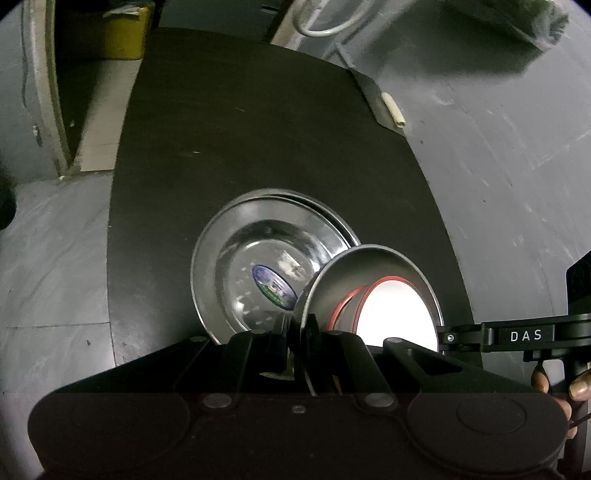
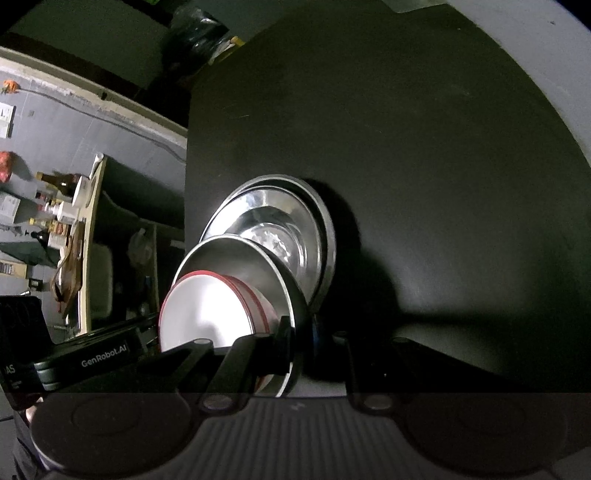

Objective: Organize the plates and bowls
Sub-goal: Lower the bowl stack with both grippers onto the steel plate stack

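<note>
A stack of steel plates [image 1: 243,258] lies on a black mat [image 1: 240,129]; the top plate carries a blue oval sticker [image 1: 273,284]. A steel bowl [image 1: 369,262] with a white red-rimmed bowl [image 1: 395,314] nested inside is held over the stack's near edge. My left gripper [image 1: 301,332] is shut on the steel bowl's left rim. My right gripper [image 2: 301,343] is shut on the opposite rim of the steel bowl [image 2: 251,258], with the white bowl [image 2: 203,314] inside and the plates [image 2: 295,221] just beyond.
The black mat [image 2: 406,129] lies on a grey floor [image 1: 498,166]. A low shelf with bottles [image 2: 62,206] stands off to the left in the right wrist view. A yellow box [image 1: 114,33] sits at the far left.
</note>
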Action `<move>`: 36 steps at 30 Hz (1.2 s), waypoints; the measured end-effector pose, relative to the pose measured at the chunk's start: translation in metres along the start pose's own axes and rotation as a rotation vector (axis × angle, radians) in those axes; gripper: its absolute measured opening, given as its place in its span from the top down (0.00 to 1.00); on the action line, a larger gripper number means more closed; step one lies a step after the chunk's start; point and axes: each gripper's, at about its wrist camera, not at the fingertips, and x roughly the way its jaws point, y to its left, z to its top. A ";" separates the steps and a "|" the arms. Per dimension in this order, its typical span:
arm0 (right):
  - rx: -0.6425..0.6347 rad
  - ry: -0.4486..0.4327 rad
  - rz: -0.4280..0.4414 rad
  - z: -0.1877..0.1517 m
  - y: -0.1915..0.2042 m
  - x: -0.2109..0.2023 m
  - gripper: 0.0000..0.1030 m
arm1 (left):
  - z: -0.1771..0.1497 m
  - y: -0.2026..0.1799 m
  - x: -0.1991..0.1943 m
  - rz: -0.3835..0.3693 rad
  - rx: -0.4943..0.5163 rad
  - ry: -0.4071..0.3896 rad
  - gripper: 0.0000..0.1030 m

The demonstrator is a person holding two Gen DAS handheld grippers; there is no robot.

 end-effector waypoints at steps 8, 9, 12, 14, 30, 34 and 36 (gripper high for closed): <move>-0.039 0.035 0.010 0.019 0.008 0.012 0.88 | 0.007 0.015 0.004 0.019 -0.058 -0.019 0.94; -0.046 0.038 0.011 0.022 0.009 0.014 0.88 | 0.008 0.017 0.004 0.023 -0.064 -0.022 0.94; -0.061 0.048 0.015 0.030 0.012 0.018 0.88 | 0.011 0.021 0.005 0.033 -0.082 -0.031 0.94; -0.069 0.055 0.019 0.035 0.013 0.021 0.88 | 0.013 0.023 0.007 0.041 -0.091 -0.036 0.94; -0.119 0.092 0.001 0.058 0.016 0.039 0.89 | 0.028 0.035 0.028 0.078 -0.132 -0.028 0.94; -0.124 0.100 -0.009 0.060 0.016 0.041 0.89 | 0.029 0.035 0.034 0.082 -0.133 -0.017 0.94; -0.127 0.102 -0.016 0.061 0.015 0.042 0.89 | 0.029 0.035 0.036 0.084 -0.130 -0.010 0.94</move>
